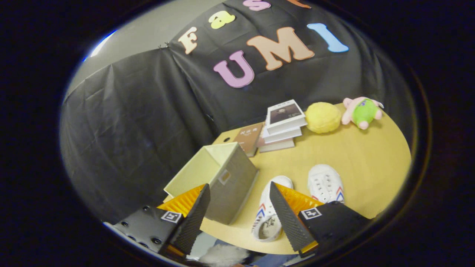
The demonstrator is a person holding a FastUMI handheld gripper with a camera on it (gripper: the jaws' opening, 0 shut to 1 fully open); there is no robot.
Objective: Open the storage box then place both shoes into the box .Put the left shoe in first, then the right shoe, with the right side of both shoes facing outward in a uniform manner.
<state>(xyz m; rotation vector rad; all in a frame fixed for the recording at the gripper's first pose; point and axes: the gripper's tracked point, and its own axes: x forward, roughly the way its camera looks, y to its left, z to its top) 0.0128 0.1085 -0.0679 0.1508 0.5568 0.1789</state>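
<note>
Black cloth backs the wooden table (371,163) where the gripper (237,193) hangs wide open and empty, the open box (219,174) between its fingers, one shoe (268,215) beside the right finger, the other shoe (325,183) beyond.

Far end of the bench (371,163): a stack of books (282,126), a yellow fluffy ball (323,117) beside it, then a pink-and-green plush toy (362,112).

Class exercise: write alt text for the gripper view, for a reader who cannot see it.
The open gripper hovers above a wooden table, its fingers framing an open grey box and a white shoe. A second shoe lies beside it; books and two plush toys sit beyond.
</note>
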